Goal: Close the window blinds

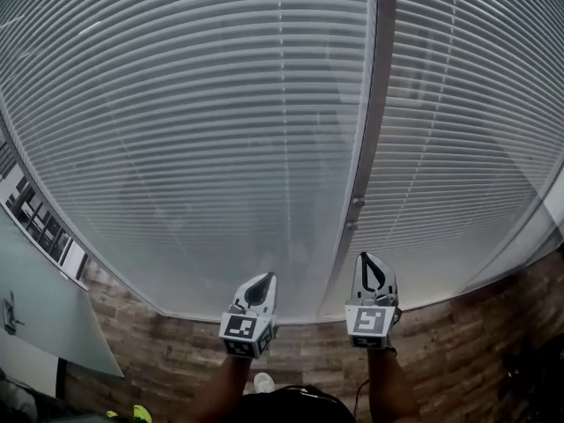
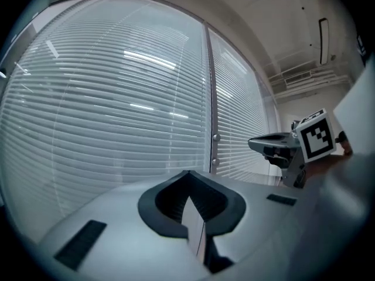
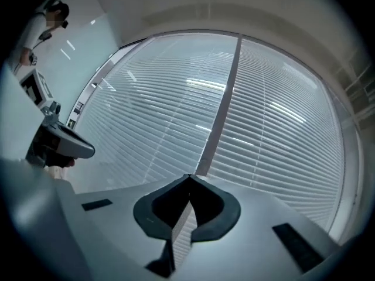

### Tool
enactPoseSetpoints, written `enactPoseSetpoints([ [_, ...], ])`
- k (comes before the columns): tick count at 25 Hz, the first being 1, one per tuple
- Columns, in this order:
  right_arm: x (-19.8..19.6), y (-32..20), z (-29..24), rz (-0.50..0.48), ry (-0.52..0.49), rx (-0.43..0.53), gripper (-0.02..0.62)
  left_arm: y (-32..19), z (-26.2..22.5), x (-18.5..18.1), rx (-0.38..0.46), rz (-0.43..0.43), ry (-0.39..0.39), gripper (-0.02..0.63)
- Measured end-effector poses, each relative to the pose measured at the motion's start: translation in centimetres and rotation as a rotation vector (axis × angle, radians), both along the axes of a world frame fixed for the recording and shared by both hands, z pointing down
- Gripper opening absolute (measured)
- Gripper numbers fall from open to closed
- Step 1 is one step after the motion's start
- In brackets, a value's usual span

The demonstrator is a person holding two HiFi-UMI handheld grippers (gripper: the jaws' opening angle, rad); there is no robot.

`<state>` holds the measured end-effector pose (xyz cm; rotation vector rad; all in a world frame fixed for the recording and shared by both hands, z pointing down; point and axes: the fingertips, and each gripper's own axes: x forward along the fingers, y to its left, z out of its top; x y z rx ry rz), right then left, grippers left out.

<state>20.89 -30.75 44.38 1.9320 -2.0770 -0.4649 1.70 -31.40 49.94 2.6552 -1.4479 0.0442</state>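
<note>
Two white slatted window blinds hang in front of me, a wide one (image 1: 203, 130) on the left and a narrower one (image 1: 467, 148) on the right, and they reach down to just above the floor. A grey upright window post (image 1: 377, 95) parts them, with two small knobs (image 1: 356, 204) low on it. My left gripper (image 1: 262, 278) and right gripper (image 1: 367, 258) are held side by side a little short of the blinds' bottom edge, touching nothing. Both are shut with nothing between the jaws, as the left gripper view (image 2: 188, 172) and the right gripper view (image 3: 188, 176) also show.
Wood-pattern floor (image 1: 176, 351) runs below the blinds. A pale glass or panel wall (image 1: 44, 307) stands at the left, with small framed panes (image 1: 35, 218) beyond it. The person's forearms and shoes show at the bottom of the head view.
</note>
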Motion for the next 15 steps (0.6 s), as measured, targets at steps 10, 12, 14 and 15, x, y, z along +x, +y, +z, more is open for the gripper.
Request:
enactPoseSetpoints([
  [10,-2.4,4.4,5.2,-0.116,-0.113,-0.112,0.003,3.3,1.8,1.2,-0.019,-0.062,-0.050,0.000],
  [12,-2.8,4.7,6.1,-0.147,-0.112,-0.131,0.003,4.1,2.4,1.3,-0.034,-0.078,-0.062,0.000],
  [14,-3.1,5.0,7.7,-0.176,-0.117,-0.171,0.003,5.1,2.9,1.1,-0.039,-0.090,-0.082,0.000],
  [15,-3.2,5.2,8.5,-0.188,-0.122,-0.190,0.003,5.6,3.1,1.1,-0.036,-0.092,-0.094,0.000],
])
